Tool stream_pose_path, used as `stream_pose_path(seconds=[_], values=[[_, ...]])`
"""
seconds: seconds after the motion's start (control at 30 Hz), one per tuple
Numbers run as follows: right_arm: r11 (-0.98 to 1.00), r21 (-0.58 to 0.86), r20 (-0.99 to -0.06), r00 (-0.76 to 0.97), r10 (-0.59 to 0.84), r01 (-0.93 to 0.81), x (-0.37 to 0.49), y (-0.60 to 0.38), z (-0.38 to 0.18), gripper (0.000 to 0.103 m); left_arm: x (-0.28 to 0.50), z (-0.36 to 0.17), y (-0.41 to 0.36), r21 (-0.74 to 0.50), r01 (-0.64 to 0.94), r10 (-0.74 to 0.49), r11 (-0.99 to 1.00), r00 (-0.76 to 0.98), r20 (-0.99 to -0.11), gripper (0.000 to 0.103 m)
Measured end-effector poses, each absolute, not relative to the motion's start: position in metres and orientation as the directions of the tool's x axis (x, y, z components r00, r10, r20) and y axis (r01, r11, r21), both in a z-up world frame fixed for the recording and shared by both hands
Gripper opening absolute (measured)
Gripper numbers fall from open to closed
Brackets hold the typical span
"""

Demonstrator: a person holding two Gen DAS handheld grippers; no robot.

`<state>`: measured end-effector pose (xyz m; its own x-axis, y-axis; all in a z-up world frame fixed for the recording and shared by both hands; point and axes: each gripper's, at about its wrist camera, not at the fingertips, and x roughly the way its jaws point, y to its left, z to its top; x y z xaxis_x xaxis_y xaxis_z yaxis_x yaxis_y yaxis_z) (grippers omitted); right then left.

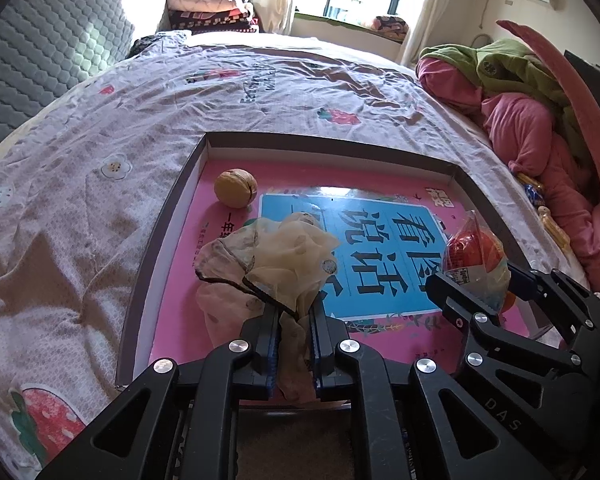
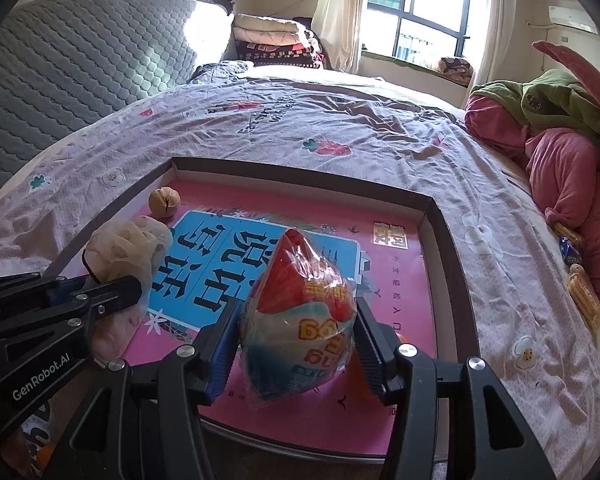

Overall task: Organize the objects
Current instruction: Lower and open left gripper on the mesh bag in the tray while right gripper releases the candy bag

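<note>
A shallow box [image 1: 172, 216] [image 2: 444, 220] with a pink and blue book cover as its floor lies on the bed. My left gripper [image 1: 294, 312] is shut on a crumpled beige sheer cloth [image 1: 276, 256] and holds it over the box's left part; it shows in the right wrist view [image 2: 120, 252]. My right gripper [image 2: 298, 312] is shut on a red and white wrapped snack packet [image 2: 300, 312] over the box's near right part; the packet also shows in the left wrist view [image 1: 476, 260]. A walnut [image 1: 236, 188] [image 2: 164, 201] lies in the box's far left corner.
The bed sheet [image 1: 100, 152] with strawberry and flower prints surrounds the box. A pile of pink and green clothes [image 2: 560, 152] sits at the right edge, with small wrapped snacks [image 2: 580, 280] beside it. A grey quilted mattress [image 2: 80, 60] leans at the left.
</note>
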<state>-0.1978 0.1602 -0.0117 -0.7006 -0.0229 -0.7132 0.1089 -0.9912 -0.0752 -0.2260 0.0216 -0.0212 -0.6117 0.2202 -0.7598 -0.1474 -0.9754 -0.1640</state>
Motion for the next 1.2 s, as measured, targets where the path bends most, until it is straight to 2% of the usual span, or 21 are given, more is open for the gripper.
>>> stream_pose_path(seconds=[0.77, 1.13, 1.2], values=[[-0.985, -0.103, -0.736, -0.677, -0.018, 0.138, -0.195, 0.149, -0.020, 0.054, -0.225, -0.024, 0.019, -0.125, -0.149, 0.190, -0.981, -0.590, -0.785, 0.019], [-0.989, -0.060, -0.736, -0.675, -0.048, 0.135, -0.189, 0.153, -0.015, 0.062, -0.223, -0.023, 0.020, -0.108, -0.158, 0.182, -0.981, -0.587, -0.789, 0.031], [-0.990, -0.057, -0.733, -0.679, -0.046, 0.130, -0.188, 0.155, -0.013, 0.062, -0.222, -0.022, 0.019, -0.106, -0.161, 0.181, -0.981, -0.587, -0.789, 0.038]])
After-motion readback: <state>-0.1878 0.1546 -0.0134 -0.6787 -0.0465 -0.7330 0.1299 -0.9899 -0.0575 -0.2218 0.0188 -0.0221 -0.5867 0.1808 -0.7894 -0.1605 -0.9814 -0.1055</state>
